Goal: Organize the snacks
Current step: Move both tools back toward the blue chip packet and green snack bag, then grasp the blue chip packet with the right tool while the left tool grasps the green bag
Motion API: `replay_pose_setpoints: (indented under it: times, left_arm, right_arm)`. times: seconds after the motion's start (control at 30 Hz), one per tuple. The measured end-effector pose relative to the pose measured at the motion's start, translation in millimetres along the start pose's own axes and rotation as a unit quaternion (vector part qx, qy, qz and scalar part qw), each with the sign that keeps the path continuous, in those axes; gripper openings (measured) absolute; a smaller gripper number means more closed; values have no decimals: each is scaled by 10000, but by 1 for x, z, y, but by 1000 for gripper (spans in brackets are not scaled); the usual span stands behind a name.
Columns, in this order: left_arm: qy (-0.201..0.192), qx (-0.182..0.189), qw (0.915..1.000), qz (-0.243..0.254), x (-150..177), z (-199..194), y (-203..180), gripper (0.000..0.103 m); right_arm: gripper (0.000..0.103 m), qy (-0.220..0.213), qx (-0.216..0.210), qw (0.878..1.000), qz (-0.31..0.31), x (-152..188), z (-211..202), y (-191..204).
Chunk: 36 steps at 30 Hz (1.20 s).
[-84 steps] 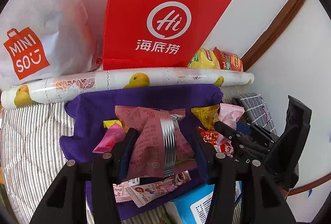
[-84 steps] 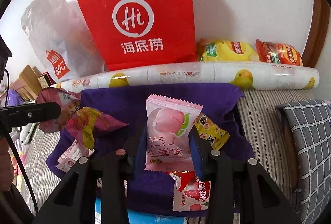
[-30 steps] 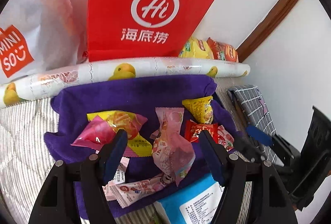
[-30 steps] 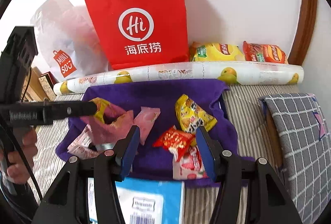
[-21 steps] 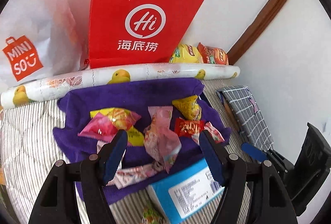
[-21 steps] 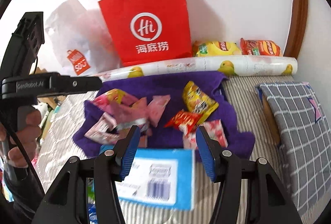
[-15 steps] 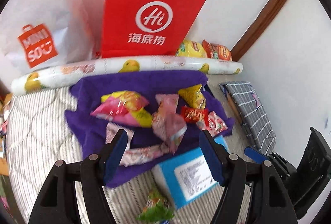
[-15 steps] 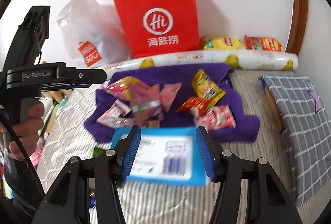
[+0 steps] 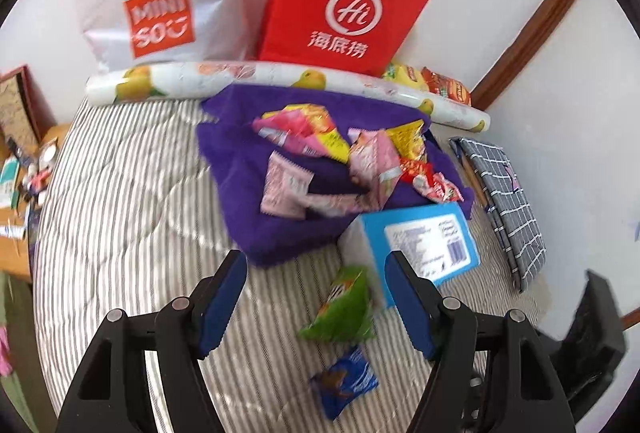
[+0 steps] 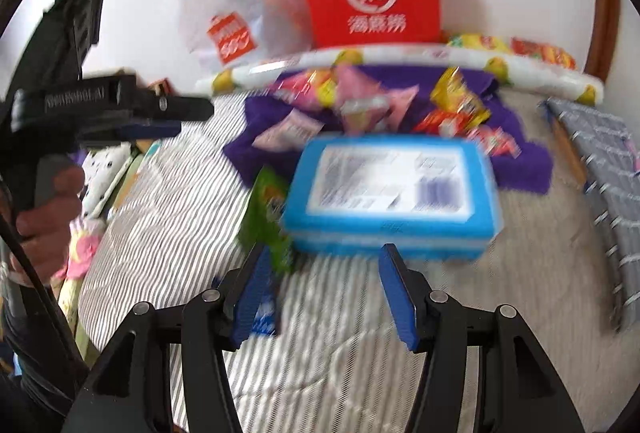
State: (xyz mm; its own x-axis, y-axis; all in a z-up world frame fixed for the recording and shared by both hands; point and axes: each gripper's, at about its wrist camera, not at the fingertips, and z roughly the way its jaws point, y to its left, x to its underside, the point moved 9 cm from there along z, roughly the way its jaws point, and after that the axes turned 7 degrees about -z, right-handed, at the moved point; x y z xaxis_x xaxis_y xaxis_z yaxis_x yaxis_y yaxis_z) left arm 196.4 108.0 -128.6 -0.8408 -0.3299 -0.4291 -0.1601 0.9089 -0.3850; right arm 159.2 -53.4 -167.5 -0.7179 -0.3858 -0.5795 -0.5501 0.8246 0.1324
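Several snack packets (image 9: 320, 161) lie piled on a purple towel (image 9: 248, 225) on the striped bed; they also show in the blurred right wrist view (image 10: 360, 105). A green packet (image 9: 344, 305) and a blue packet (image 9: 344, 385) lie on the bed in front of the towel, next to a blue box (image 9: 424, 241). My left gripper (image 9: 316, 305) is open and empty above the green packet. My right gripper (image 10: 324, 285) is open and empty just in front of the blue box (image 10: 392, 193), with the green packet (image 10: 268, 217) at its left.
A red paper bag (image 9: 344, 1) and a white MINISO bag (image 9: 160, 1) stand against the wall behind a duck-print roll (image 9: 240, 77). A grey checked cloth (image 9: 504, 193) lies at the right. The other hand-held gripper (image 10: 100, 105) shows at the left of the right wrist view.
Both grippers let go of their pink packets onto the towel, opened, and pulled back toward me. The blue box, green packet and blue packet have come into view.
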Motion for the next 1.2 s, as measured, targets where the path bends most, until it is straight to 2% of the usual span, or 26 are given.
replay_pose_setpoints:
  times: [0.2,0.3,0.4,0.57,0.67,0.9,1.03,1.1,1.17,1.2]
  left_arm:
    - [44,-44,9999,-153,21,-1,23,70]
    - [68,-58,9997,-208,28,-2,33,70]
    - [61,-56,9995,-315,30,-3,44,70]
    - [69,-36,9991,-424,32,-3,56,70]
    - [83,-26,9987,-493,33,-2,62,70]
    - [150,-38,9984,-542,36,4,65,70]
    - [185,-65,9985,-517,39,6,64,70]
    - [183,-68,9985,-506,39,7,62,70]
    - [179,-58,9985,-514,39,7,60,70]
    - [176,-52,9985,-512,39,8,59,70]
  right_arm:
    - [56,399,-301,9987,-9,34,33,27]
    - [57,488,-506,9975,30,40,44,38]
    - [66,570,-701,9959,26,44,52,50]
    - [80,469,-618,9969,-125,41,57,64]
    - [82,442,-395,9980,-199,40,60,68]
    - [81,371,225,9985,-344,38,66,74]
    - [71,304,682,9944,-746,42,67,77]
    - [69,279,615,9951,-718,42,66,76]
    - [59,258,647,9951,-695,41,66,73]
    - [58,238,639,9954,-679,40,65,71]
